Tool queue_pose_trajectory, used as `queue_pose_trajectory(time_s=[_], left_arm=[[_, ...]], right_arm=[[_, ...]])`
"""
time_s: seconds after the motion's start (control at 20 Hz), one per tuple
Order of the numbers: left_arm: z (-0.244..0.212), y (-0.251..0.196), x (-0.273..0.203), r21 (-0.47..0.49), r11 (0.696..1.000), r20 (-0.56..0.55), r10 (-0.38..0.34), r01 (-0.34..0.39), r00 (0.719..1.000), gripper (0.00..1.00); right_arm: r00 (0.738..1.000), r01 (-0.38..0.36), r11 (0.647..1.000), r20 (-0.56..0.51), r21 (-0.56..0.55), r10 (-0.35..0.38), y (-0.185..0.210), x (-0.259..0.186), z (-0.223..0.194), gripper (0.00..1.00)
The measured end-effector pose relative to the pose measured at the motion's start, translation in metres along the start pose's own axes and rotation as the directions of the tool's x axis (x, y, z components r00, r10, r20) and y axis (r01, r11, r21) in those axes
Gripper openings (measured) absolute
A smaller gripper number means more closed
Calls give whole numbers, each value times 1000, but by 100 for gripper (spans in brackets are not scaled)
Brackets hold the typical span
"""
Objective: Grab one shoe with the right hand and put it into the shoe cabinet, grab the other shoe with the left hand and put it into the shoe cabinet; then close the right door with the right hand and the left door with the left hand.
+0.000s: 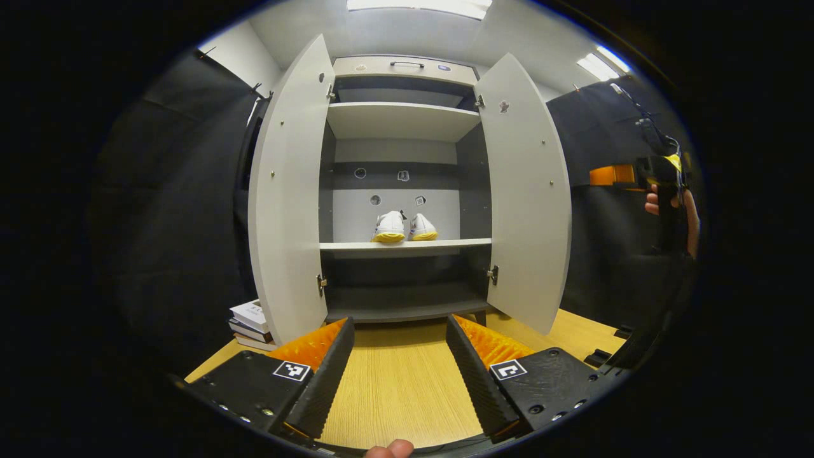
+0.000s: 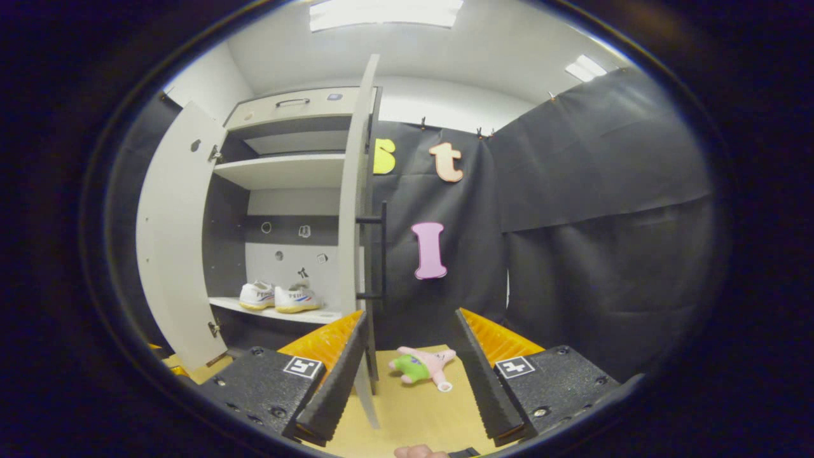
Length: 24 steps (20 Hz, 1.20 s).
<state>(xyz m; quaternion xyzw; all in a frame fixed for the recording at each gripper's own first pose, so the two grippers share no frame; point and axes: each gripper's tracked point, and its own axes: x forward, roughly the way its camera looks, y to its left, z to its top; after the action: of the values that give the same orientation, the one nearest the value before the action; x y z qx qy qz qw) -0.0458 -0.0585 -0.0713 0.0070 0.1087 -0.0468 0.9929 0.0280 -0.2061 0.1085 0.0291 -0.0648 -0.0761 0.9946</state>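
Note:
Two white shoes with yellow soles (image 1: 402, 227) stand side by side on the middle shelf (image 1: 405, 244) of the shoe cabinet; in the right gripper view the same shoes (image 2: 280, 296) sit behind the right door. Both doors hang wide: the left door (image 1: 289, 191) and the right door (image 1: 526, 191). My left gripper (image 1: 399, 375) is open and holds nothing, low over the wooden table in front of the cabinet. My right gripper (image 2: 407, 375) is open too, beside the right door's edge (image 2: 356, 210) and near its black handle (image 2: 380, 251). The right gripper (image 1: 664, 184), held by a hand, appears far right in the left gripper view.
A stack of books (image 1: 251, 324) lies on the table left of the cabinet. A small pink and green plush toy (image 2: 423, 366) lies on the table right of the cabinet. Black cloth walls close in both sides. The wooden table (image 1: 400, 388) runs out in front.

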Motion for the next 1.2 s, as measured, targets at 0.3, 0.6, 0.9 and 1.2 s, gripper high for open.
queue_pose_trajectory(time_s=[0.3,0.6,0.9,1.2], left_arm=[[-4,0,3,11,1000,-21,-2,2,1000,87],[-7,-3,6,9,1000,-34,-12,13,999,87],[-13,-7,9,-6,1000,-61,-27,27,998,87],[-12,-12,12,-19,999,-52,-46,45,998,87]], right_arm=[[1000,11,1000,2,21,-11,-11,58,30,86],[999,43,997,-32,71,-40,-21,97,29,87],[998,39,999,-53,26,-37,-22,109,29,85],[998,9,1000,-61,5,-8,-8,108,29,84]])
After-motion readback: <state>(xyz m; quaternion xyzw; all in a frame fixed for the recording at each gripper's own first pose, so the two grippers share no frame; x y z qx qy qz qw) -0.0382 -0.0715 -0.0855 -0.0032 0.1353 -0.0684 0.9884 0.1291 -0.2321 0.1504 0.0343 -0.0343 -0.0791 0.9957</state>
